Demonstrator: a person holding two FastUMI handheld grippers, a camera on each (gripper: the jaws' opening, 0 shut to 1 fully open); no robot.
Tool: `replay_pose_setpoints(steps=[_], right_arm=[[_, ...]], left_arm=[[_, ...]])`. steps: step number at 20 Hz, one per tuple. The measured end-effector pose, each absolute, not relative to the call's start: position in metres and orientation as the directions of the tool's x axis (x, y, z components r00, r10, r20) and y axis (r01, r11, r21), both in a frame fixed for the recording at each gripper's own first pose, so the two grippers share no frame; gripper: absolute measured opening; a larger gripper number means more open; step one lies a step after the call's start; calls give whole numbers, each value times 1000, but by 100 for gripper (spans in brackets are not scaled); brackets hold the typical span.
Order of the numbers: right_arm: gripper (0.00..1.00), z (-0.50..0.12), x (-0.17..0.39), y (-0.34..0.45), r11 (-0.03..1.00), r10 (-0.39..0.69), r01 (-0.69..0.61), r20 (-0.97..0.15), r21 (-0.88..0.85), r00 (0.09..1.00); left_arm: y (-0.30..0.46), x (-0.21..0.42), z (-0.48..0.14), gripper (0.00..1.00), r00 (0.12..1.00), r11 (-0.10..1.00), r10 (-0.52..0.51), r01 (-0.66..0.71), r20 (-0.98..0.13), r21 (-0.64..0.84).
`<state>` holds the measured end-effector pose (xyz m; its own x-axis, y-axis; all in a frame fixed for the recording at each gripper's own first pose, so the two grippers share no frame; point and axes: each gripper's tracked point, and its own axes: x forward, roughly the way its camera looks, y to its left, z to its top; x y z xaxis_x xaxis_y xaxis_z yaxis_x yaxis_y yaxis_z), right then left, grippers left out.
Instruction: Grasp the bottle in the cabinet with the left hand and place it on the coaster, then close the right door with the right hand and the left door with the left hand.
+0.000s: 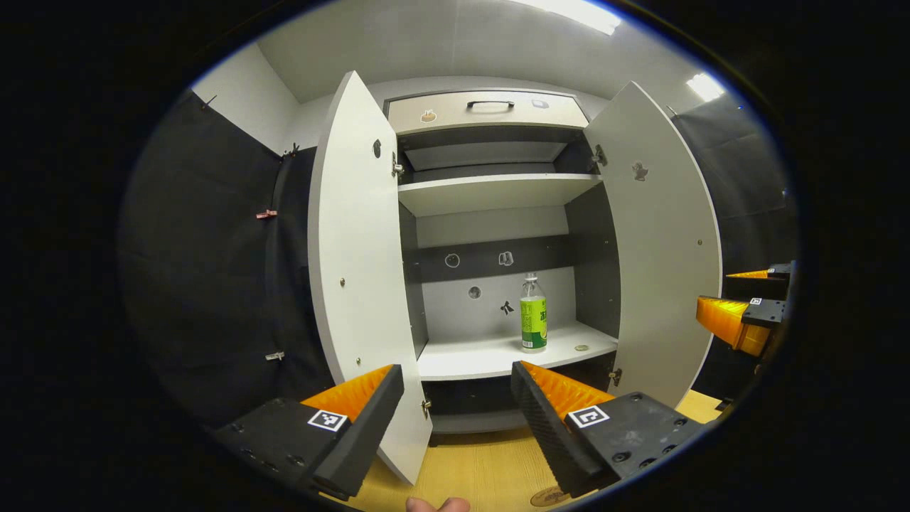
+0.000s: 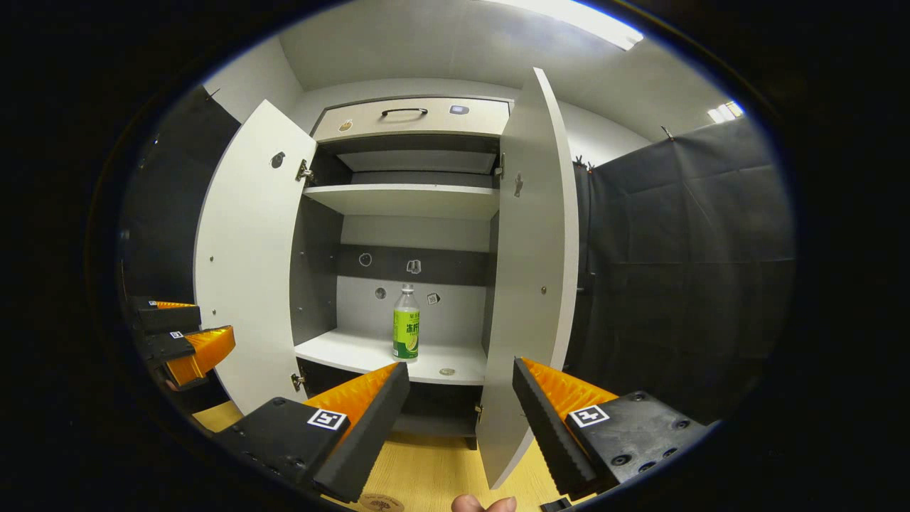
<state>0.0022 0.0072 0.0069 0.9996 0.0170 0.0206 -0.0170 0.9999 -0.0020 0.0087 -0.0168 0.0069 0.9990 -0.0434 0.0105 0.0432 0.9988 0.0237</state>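
The cabinet (image 1: 490, 213) stands with both doors swung wide open, the left door (image 1: 359, 270) and the right door (image 1: 657, 249) angled out toward the grippers. On the lower shelf (image 1: 469, 359) the bottle (image 1: 532, 313) stands upright, clear with a green label, near the right side of the compartment and apart from the walls; a small round disc (image 1: 581, 348) lies on the shelf just to its right. The left gripper (image 1: 455, 419) hangs in front of the cabinet with its fingers spread wide, gripping nothing, well short of the bottle. The right gripper (image 2: 458, 419) is likewise spread apart and empty, facing the cabinet from the right door's side. Below them is the wooden worktop (image 1: 483, 469), and at its near edge in the left gripper view a brown round coaster (image 1: 549, 496) shows partly behind the right finger. A drawer (image 1: 490, 110) with a dark handle sits above the shelves.
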Motion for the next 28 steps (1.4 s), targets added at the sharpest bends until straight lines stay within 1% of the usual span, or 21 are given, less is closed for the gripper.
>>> replay_pose_setpoints(steps=[8, 13, 16, 20, 26, 28], right_arm=[[97, 13, -1, 0, 1000, 4, -4, 36, 5, 999], [97, 20, -7, -15, 1000, -9, 8, 57, 8, 998], [97, 18, -13, -28, 1000, -22, 22, 56, 13, 998], [97, 15, -19, -47, 999, -49, 49, 59, 3, 997], [97, 11, -24, -70, 997, -72, 73, 51, -13, 996], [97, 16, -23, -77, 997, -77, 78, 64, -11, 995]], left_arm=[[-29, 15, 10, 97, 997, 997, -70, 70, 18, 29], [-56, 35, 12, 96, 993, 994, -111, 111, 28, 16], [-82, 59, 13, 97, 989, 990, -141, 140, 39, 22], [-123, 98, 10, 97, 982, 982, -188, 188, 33, -8], [-165, 177, 19, 97, 975, 975, -217, 218, 35, -37], [-173, 207, 21, 96, 973, 972, -228, 229, 26, -53]])
